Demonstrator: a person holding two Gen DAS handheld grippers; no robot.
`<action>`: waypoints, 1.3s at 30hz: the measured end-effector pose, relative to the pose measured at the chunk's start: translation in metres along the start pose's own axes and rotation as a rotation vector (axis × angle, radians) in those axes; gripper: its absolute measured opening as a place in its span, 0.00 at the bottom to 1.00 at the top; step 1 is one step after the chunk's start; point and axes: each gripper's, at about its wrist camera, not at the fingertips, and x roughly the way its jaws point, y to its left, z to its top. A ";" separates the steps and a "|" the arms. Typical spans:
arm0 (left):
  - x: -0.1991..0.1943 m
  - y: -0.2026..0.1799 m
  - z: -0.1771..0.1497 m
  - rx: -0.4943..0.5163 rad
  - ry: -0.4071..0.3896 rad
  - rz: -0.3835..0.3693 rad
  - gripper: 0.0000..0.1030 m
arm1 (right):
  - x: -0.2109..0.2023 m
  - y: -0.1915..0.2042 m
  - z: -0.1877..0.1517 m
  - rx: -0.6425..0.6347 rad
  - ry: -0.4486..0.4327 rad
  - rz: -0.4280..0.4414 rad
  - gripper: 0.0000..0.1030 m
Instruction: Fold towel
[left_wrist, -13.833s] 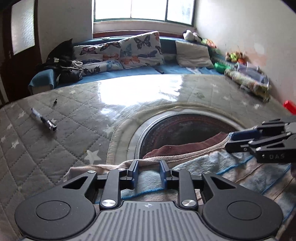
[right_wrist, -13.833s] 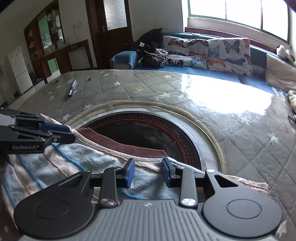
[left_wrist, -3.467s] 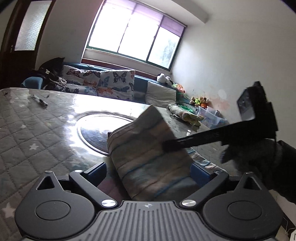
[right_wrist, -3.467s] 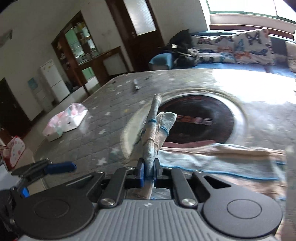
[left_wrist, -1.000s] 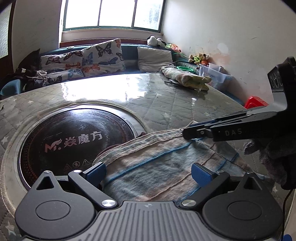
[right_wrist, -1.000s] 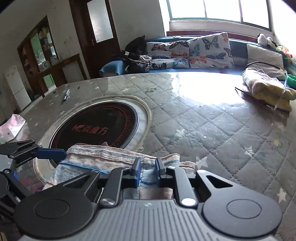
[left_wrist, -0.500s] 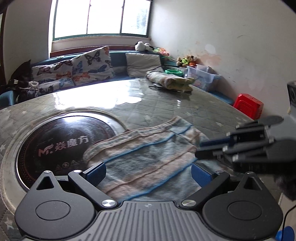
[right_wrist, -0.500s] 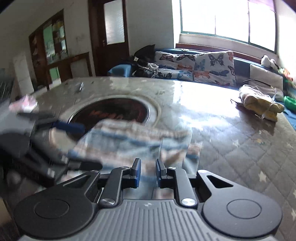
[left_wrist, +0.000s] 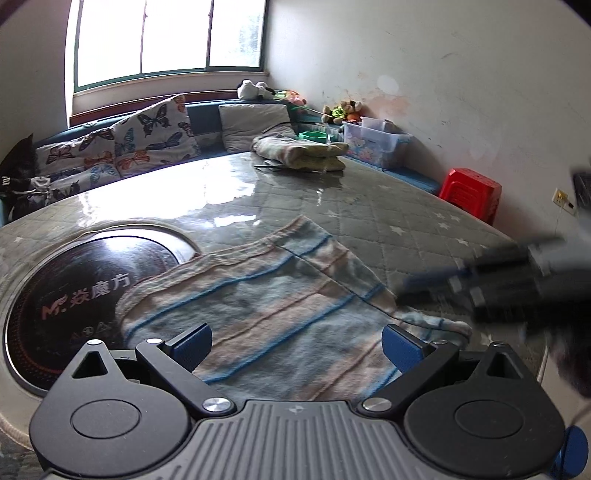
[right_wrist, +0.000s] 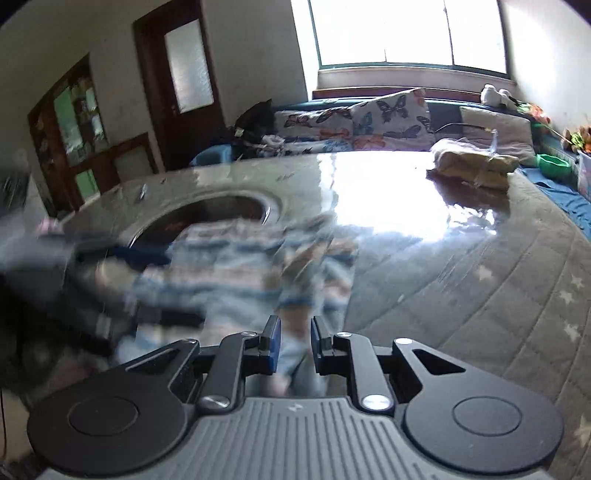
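Observation:
The striped blue and beige towel (left_wrist: 258, 302) lies folded on the quilted table, its left end over the round black hob (left_wrist: 74, 280). My left gripper (left_wrist: 295, 341) hangs open over the towel's near edge with nothing between its fingers. My right gripper (left_wrist: 410, 290) is a dark blur at the towel's right edge. In the right wrist view, the right gripper (right_wrist: 295, 343) has its jaws close together, and towel (right_wrist: 240, 266) fabric shows in the narrow gap. The left gripper (right_wrist: 122, 254) is smeared there at the left.
A folded yellowish cloth pile (left_wrist: 299, 153) sits at the far side of the table (left_wrist: 388, 206). Beyond it are butterfly cushions (left_wrist: 147, 136) on a blue sofa and a plastic box (left_wrist: 373, 144). A red stool (left_wrist: 469, 194) stands past the right edge. A pen (right_wrist: 142, 192) lies far left.
The folded towel has been laid flat on the table. Both cameras have drawn back a little from it. The right gripper now moves fast and is blurred, its jaw gap unchanged.

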 end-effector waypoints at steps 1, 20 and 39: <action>0.001 -0.002 -0.001 0.004 0.002 -0.001 0.97 | 0.003 -0.002 0.006 0.003 -0.005 0.003 0.16; 0.007 -0.006 -0.003 -0.003 0.010 -0.023 0.97 | 0.078 -0.023 0.049 0.133 0.038 0.062 0.08; 0.005 -0.001 -0.007 -0.006 0.013 -0.023 0.97 | 0.067 -0.043 0.036 0.161 -0.040 -0.154 0.08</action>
